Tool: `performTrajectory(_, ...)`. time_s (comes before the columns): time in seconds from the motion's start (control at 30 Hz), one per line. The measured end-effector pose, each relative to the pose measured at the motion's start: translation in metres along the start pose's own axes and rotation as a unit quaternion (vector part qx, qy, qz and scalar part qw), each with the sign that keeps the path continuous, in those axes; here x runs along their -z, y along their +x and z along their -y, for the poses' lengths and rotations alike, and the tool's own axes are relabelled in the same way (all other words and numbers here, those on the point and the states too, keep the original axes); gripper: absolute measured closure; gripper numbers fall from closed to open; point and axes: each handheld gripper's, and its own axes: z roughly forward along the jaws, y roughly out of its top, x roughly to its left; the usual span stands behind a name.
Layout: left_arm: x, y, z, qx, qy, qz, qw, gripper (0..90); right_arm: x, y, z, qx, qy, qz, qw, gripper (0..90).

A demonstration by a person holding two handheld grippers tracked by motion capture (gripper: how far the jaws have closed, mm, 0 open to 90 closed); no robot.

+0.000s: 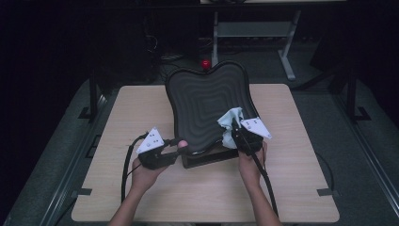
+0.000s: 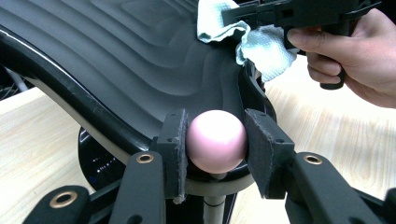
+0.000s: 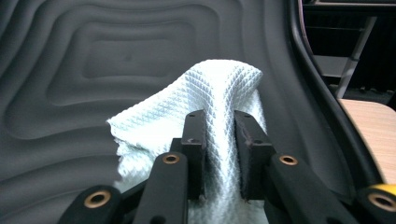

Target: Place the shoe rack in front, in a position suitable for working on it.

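**Cloth on the pad's lower right, knob pinned at its foot**

A dark, ridged pad (image 1: 207, 106) stands tilted back on a black base at the middle of the desk (image 1: 141, 108); its long axis runs away from the person, rising toward the far edge.

The left gripper (image 1: 175, 143) sits at the pad's near left corner. In the left gripper view its fingers (image 2: 172, 140) are drawn in on a pink ball knob (image 2: 217, 140) on a stem under the pad's lower rim, both pads pressing its sides. This looks like a steadying hold on the whole stand.

The right gripper (image 1: 234, 128) is at the pad's near right corner, holding a pale, waffle-weave cloth (image 3: 205, 100). In the right gripper view its fingers (image 3: 194, 140) stand narrow with a fold of cloth pinched between them; the loose part billows ahead of the fingertips and lies against the ridged face. From above, the cloth (image 1: 230, 125) covers the lower right of the pad, just inside the rim.

The work appears to be wiping the pad. Most of the face lies ahead of and to the left of the cloth, up the slope, so the coming stroke probably runs that way. The right hand is the one placed to make it; the left is occupied with the knob.
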Motion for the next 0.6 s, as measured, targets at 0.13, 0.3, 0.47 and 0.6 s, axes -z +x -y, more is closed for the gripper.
performTrajectory(0.13,0.0,0.0,0.0,0.001,-0.001,0.0,1.0,60.5,0.001,-0.013,0.002,-0.025,-0.003,0.018,0.9995,76.1)
performTrajectory(0.3,-0.001,0.001,0.0,0.003,-0.001,-0.005,1.0,60.6,0.004,0.002,0.005,-0.024,0.0,-0.044,0.9987,75.2)
performTrajectory(0.47,-0.002,0.0,0.0,0.002,-0.003,-0.009,1.0,60.6,0.005,-0.004,0.004,-0.011,0.002,-0.02,0.9997,75.6)
performTrajectory(0.6,-0.003,0.001,0.0,0.003,-0.003,-0.01,0.9999,60.6,0.01,0.005,0.01,-0.006,-0.004,-0.044,0.999,75.6)
